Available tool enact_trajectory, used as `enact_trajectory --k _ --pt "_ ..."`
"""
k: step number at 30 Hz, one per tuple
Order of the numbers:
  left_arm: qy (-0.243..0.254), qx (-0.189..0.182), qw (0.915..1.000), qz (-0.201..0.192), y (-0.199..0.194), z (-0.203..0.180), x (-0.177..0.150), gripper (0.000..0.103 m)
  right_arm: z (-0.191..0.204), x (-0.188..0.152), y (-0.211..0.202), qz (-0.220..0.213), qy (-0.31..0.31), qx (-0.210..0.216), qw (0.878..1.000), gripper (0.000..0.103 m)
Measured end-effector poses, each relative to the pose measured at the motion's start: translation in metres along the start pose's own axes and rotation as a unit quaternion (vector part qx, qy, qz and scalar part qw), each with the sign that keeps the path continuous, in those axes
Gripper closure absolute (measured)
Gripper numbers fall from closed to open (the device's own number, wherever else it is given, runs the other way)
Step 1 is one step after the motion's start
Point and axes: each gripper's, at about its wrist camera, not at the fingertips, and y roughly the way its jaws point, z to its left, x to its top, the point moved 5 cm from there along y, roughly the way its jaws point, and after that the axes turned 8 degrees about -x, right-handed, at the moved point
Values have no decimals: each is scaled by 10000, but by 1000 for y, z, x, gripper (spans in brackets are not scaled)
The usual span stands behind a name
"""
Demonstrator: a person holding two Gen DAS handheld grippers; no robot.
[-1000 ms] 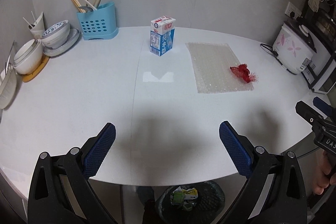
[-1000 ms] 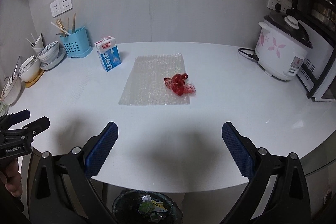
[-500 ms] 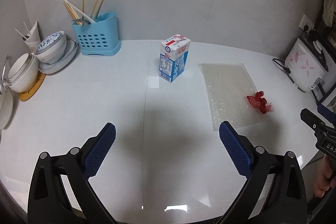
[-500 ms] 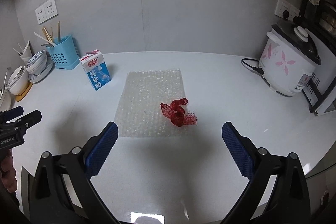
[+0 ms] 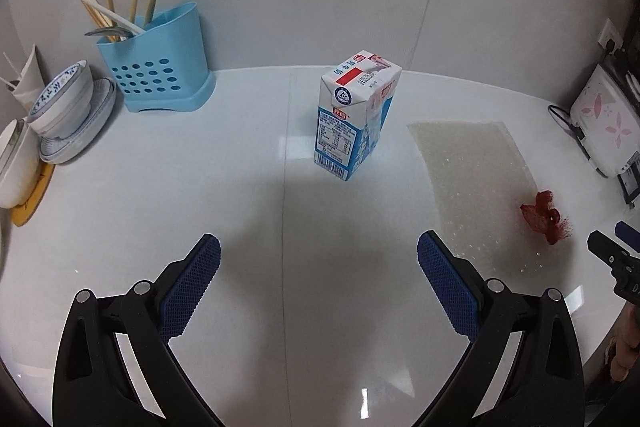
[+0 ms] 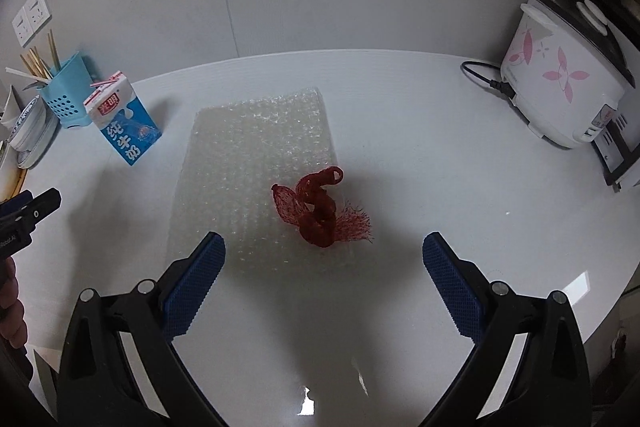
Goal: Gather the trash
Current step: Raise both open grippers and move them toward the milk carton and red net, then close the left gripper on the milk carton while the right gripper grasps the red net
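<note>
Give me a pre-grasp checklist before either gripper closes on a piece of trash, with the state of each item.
1. Left gripper jaws wide open, empty: ok.
2. Right gripper jaws wide open, empty: ok.
3. Milk carton upright, ahead of the left gripper, nothing between: ok.
4. Red mesh net ahead of the right gripper, lying on the bubble wrap's edge: ok.
5. Carton empty or full: cannot tell.
6. Trash bin in sight: not ok.

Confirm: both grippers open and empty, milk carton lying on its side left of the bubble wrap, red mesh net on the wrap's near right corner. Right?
One error: the milk carton stands upright, as the left wrist view shows. The rest holds: left gripper and right gripper are open and empty, and the red mesh net sits on the bubble wrap's near right corner.
</note>
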Motion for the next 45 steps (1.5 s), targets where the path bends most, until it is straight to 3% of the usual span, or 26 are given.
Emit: enact_trajectory --k 10,20,26,30,33,45 --pt "251 -14 9996 87 66 7 39 6 17 20 52 441 -155 -104 9989 20" --pt "476 -322 9982 -175 89 -5 63 8 18 17 80 860 -145 -145 9961 44" --pt "539 -370 9976 -241 96 -12 73 24 28 19 86 973 -282 -139 9948 64" --pt "613 -356 9972 -243 98 -17 76 49 31 21 85 961 -262 -164 9949 75" --pt "571 -275 9978 -218 97 -15 77 57 33 20 82 873 -343 -223 9953 85" --pt "590 -136 9981 -128 74 -16 57 62 34 21 60 645 -300 -156 9973 87"
